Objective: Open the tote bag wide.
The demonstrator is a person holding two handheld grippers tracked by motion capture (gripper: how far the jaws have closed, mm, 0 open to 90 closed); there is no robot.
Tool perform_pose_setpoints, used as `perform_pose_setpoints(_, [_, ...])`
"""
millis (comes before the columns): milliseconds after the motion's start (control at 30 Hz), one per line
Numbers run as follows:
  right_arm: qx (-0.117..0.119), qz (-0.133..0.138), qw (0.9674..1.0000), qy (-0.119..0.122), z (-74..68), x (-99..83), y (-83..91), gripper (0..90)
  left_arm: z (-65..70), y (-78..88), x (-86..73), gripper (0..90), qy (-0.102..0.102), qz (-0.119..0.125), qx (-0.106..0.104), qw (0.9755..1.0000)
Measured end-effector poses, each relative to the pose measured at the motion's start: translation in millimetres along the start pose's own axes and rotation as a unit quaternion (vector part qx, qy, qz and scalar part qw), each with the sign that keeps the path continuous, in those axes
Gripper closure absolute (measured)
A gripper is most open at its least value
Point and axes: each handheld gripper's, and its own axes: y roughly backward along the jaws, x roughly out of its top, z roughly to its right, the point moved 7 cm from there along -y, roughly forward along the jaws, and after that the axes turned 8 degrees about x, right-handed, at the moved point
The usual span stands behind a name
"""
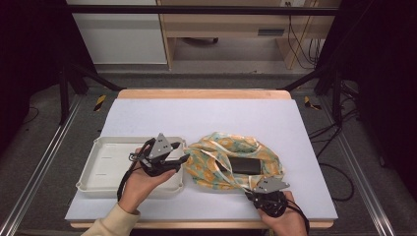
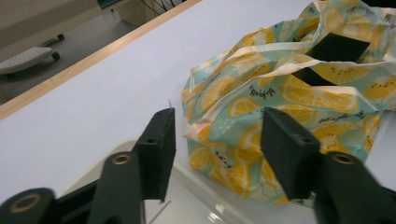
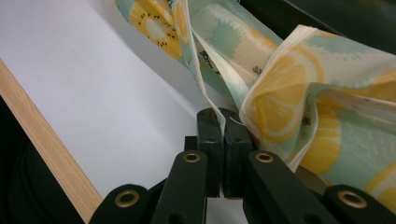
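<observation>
Near the front edge of the table (image 1: pixel 206 115) sits a lemon-print bag (image 1: pixel 216 164), mouth open, a black item (image 1: pixel 244 165) already inside it. Right gripper (image 1: pixel 257 190) at the front right: jaws pressed together, pinching the bag's pale strap (image 3: pixel 205 95). Left gripper (image 1: pixel 178 158) hangs over the white tray (image 1: pixel 105 162) at the front left, jaws spread with nothing between them, just beside the bag's left edge, not touching it. Progress, by my read: the item is loaded and the bag still lies slack and open; what's left is likely gathering the straps or rim to close or lift it, with the left needing a fresh hold. High view gives the layout: tray left, bag right, touching or nearly so, both hands at the front edge. Left gripper view shows the gap between its pads and the item poking out of the mouth. Right gripper view shows the pinch close up, strap edge caught between the pads, plus the wooden table rim.
</observation>
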Motion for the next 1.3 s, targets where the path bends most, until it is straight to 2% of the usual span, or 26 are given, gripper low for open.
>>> perform_pose_setpoints(67, [0.000, 0.001, 1.0000, -0.001, 0.7, -0.6, 1.3, 88.6, 0.1, -2.6, 0.1, 39.1, 0.002, -0.002, -0.003, 1.0000])
perform_pose_setpoints(133, [-0.001, 0.003, 1.0000, -0.002, 1.6, -1.2, 2.5, 88.5, 4.5, -11.5, -0.7, 33.9, 0.010, -0.006, -0.023, 0.9997])
perform_pose_setpoints(233, [0.002, 0.000, 1.0000, -0.002, 1.3, -2.2, 3.2, 87.5, 14.6, -21.5, -4.9, 32.0, -0.009, -0.024, -0.033, 0.9991])
perform_pose_setpoints(267, [0.003, -0.001, 1.0000, -0.002, 1.1, -2.2, 3.5, 86.8, 17.9, -23.6, -7.5, 35.3, -0.017, -0.031, -0.035, 0.9988])
perform_pose_setpoints(333, [0.006, 0.003, 1.0000, -0.002, -0.3, -1.3, 3.6, 84.9, 21.4, -25.3, -12.3, 44.1, -0.018, -0.044, -0.037, 0.9982])
perform_pose_setpoints(400, [0.007, 0.007, 0.9999, 0.001, -0.6, -0.3, 3.8, 82.0, 22.8, -25.0, -15.4, 57.4, -0.021, -0.048, -0.036, 0.9980])
perform_pose_setpoints(467, [0.008, 0.011, 0.9999, 0.000, -1.3, 1.3, 4.7, 77.0, 25.8, -24.2, -16.8, 70.7, -0.024, -0.046, -0.038, 0.9979])
perform_pose_setpoints(533, [0.004, 0.014, 0.9999, -0.001, -2.1, 3.2, 6.9, 69.0, 29.5, -22.8, -17.5, 76.5, -0.029, -0.046, -0.043, 0.9976])
perform_pose_setpoints(633, [0.001, 0.028, 0.9996, -0.003, -4.1, 8.6, 12.8, 57.2, 31.7, -18.7, -17.0, 80.7, -0.035, -0.041, -0.045, 0.9976])
perform_pose_setpoints(700, [0.000, 0.032, 0.9995, -0.005, -5.1, 10.6, 15.3, 54.1, 32.4, -16.7, -16.8, 81.9, -0.035, -0.038, -0.044, 0.9977])
perform_pose_setpoints(767, [-0.006, 0.040, 0.9992, -0.004, -8.8, 16.8, 23.9, 44.6, 32.4, -15.0, -16.8, 83.6, -0.037, -0.033, -0.043, 0.9978])
perform_pose_setpoints(867, [-0.007, 0.053, 0.9986, -0.001, -12.0, 23.3, 31.3, 39.2, 32.4, -14.5, -17.7, 84.3, -0.037, -0.035, -0.046, 0.9977])
perform_pose_setpoints(1067, [-0.023, 0.073, 0.9971, -0.001, -9.5, 38.0, 46.6, 31.2, 30.8, -11.8, -19.2, 85.4, -0.034, -0.033, -0.050, 0.9976])
perform_pose_setpoints(1200, [-0.033, 0.081, 0.9962, -0.001, -4.2, 49.7, 51.9, 30.5, 32.9, -10.6, -18.5, 85.9, -0.039, -0.032, -0.056, 0.9971])
perform_pose_setpoints(1300, [-0.047, 0.082, 0.9955, -0.003, 6.0, 59.8, 54.8, 30.6, 33.6, -9.2, -18.2, 86.1, -0.039, -0.031, -0.059, 0.9970])
